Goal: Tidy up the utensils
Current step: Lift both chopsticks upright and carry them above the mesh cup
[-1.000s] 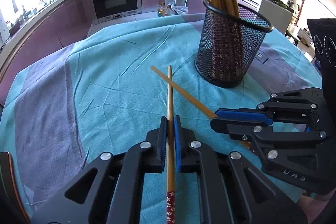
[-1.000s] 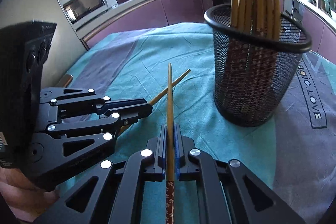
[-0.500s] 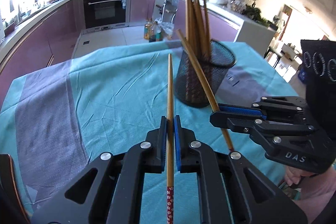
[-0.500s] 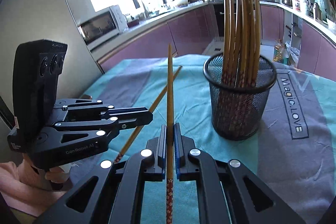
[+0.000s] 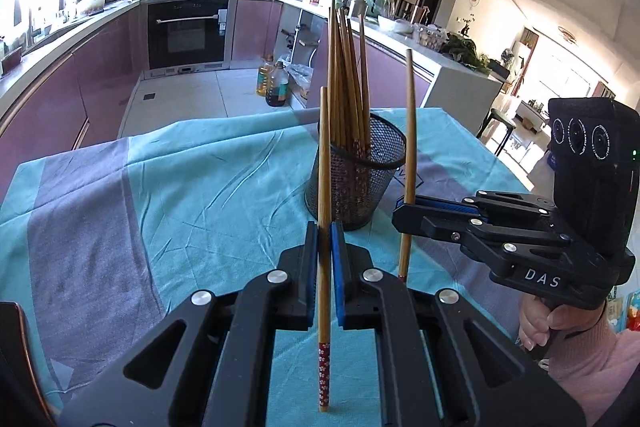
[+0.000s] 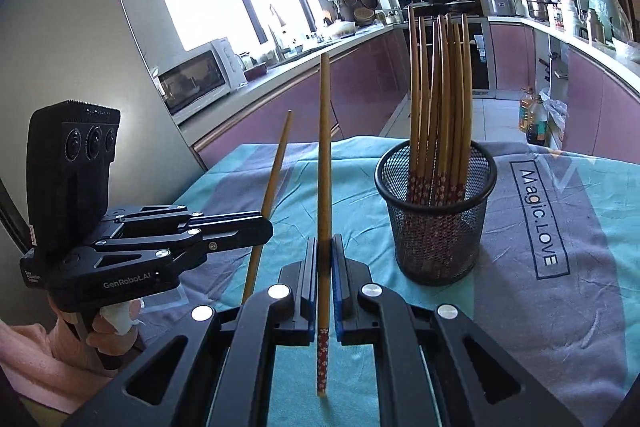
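A black mesh cup (image 5: 356,179) (image 6: 438,223) stands on the teal cloth and holds several wooden chopsticks with red flowered ends. My left gripper (image 5: 325,227) (image 6: 269,227) is shut on one chopstick (image 5: 324,187) (image 6: 272,183), held nearly upright in the air, this side of the cup. To its right my right gripper (image 6: 325,241) (image 5: 396,211) is shut on a second chopstick (image 6: 324,167) (image 5: 409,131), also nearly upright. Both chopsticks have their flowered ends down and hang above the cloth.
A teal and grey tablecloth (image 5: 180,195) (image 6: 560,287) covers the table. Behind it run purple kitchen cabinets, an oven (image 5: 186,31), a microwave (image 6: 196,77) and oil bottles (image 5: 274,83) on the floor. A person's hands in pink sleeves (image 5: 592,343) hold the grippers.
Both grippers have risen off the cloth with their chopsticks, which lay crossed and low a second ago and now stand apart, nearly upright. The cup looks farther and lower in both views.
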Motion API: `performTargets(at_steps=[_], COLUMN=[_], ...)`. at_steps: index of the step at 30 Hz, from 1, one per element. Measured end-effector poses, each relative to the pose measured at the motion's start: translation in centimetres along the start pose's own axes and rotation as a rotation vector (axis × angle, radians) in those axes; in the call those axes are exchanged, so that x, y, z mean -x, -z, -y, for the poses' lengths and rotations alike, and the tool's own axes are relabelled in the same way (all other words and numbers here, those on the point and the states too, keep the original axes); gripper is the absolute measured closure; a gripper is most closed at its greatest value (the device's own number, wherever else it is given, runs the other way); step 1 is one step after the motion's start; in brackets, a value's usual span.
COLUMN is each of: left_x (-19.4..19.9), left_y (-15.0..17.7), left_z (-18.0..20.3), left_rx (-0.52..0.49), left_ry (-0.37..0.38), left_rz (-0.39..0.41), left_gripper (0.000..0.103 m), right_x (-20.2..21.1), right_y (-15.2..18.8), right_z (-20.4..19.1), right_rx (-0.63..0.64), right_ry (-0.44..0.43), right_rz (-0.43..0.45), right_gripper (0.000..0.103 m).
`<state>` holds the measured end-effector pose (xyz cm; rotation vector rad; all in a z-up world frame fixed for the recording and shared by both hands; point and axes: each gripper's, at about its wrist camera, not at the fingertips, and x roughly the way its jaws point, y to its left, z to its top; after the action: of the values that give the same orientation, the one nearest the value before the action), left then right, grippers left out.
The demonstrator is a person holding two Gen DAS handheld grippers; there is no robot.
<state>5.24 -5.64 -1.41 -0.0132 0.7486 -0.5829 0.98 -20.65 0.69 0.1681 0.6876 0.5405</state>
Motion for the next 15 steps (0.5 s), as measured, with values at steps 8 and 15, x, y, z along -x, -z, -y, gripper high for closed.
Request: performTargets(at_steps=[8, 15], left_x=[0.6, 0.8], left_y=[-0.4, -0.8], left_z=[-0.1, -0.1], left_rx=[0.0, 0.002], left_ry=[0.016, 0.022], left_rz=[0.027, 0.041], left_gripper=[0.096, 0.096], right_x=[1.0, 1.6], right_y=[-0.7, -1.1], right_z=[0.3, 0.3], right_rx=[0.002, 0.008], right_ry=[0.001, 0.007], right_rz=[0.032, 0.052], right_gripper=[0.097, 0.097])
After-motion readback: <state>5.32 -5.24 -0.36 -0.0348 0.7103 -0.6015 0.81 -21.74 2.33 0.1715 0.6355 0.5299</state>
